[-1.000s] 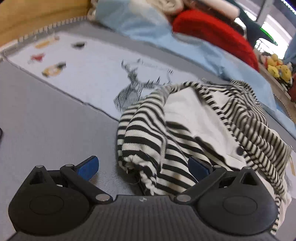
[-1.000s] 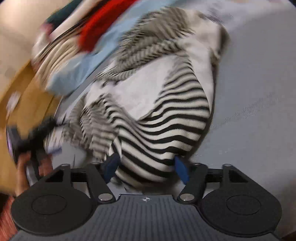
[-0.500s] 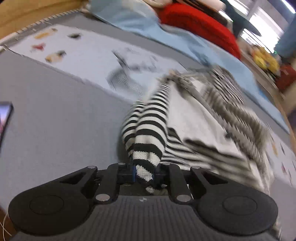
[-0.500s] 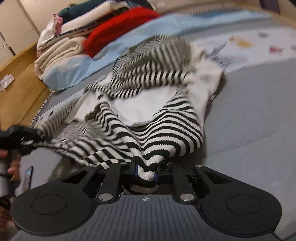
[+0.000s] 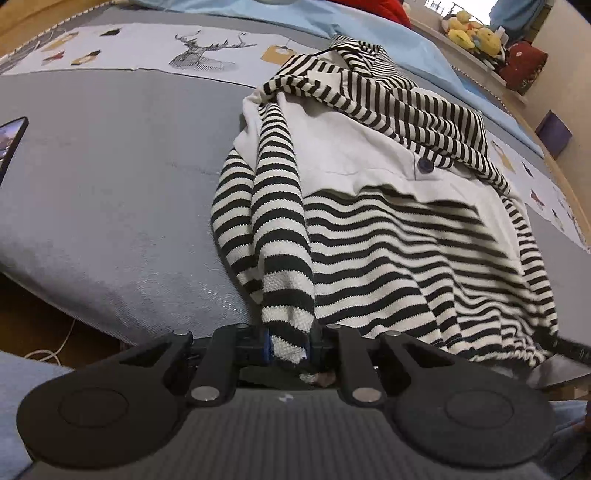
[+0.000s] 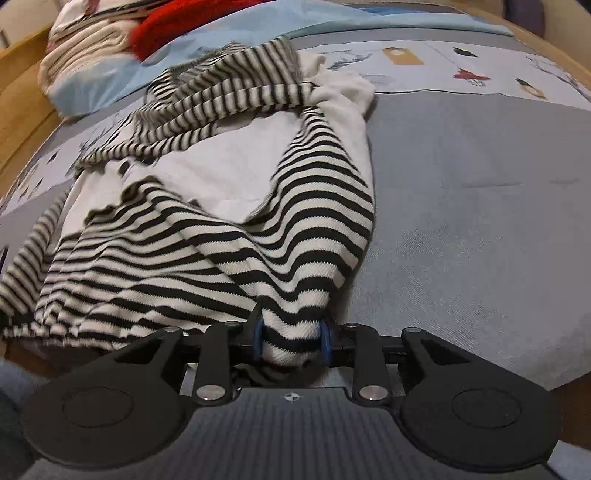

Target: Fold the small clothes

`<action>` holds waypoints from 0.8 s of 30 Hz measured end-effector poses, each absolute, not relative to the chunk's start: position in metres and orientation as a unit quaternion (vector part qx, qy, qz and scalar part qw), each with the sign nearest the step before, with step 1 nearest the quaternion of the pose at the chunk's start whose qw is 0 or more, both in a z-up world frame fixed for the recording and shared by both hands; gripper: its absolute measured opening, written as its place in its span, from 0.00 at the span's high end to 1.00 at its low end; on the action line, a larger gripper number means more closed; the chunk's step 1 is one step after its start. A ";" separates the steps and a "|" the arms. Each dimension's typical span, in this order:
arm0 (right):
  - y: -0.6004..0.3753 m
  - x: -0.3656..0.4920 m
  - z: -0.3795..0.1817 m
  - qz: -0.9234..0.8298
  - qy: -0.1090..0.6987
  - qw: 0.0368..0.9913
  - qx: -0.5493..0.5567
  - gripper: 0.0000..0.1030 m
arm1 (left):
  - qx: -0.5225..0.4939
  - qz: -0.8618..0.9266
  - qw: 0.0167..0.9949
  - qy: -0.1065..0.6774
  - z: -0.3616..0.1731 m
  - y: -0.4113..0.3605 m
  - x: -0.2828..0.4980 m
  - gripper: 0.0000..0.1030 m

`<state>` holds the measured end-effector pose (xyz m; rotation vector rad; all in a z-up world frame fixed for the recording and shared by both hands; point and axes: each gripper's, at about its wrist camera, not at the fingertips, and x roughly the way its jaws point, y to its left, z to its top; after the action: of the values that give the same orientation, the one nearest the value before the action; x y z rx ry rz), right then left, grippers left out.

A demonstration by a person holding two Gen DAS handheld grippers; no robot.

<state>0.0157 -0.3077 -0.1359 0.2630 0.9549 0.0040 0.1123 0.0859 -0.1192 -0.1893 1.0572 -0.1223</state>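
A small black-and-white striped garment (image 5: pixel 388 229) with a plain white panel and a dark button lies stretched over the grey bed cover (image 5: pixel 110 177). My left gripper (image 5: pixel 289 345) is shut on its striped hem at one corner, at the near edge of the bed. My right gripper (image 6: pixel 291 341) is shut on the striped hem at the other corner; the garment (image 6: pixel 221 221) spreads away from it towards the hood end. The fabric hangs taut between both grips.
A printed pale blue cloth (image 5: pixel 184 48) lies across the far part of the bed. A stack of folded clothes with a red knit (image 6: pixel 166 22) sits at the far end. A dark phone (image 5: pixel 9 140) lies at the left. Wooden floor and a white cable (image 5: pixel 48 350) are below.
Both grippers closed on the garment's hem and pulled it back towards the near edge of the bed, spreading it out flatter.
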 end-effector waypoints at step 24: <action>-0.377 0.225 -0.145 -0.087 0.400 0.906 0.109 0.99 | -0.059 0.030 0.859 0.508 -0.148 0.095 0.306 0.71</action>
<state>0.2254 -0.3774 -0.1455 0.2260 0.8264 -0.1795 0.3064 0.0946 -0.1479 -0.1231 1.0669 0.0625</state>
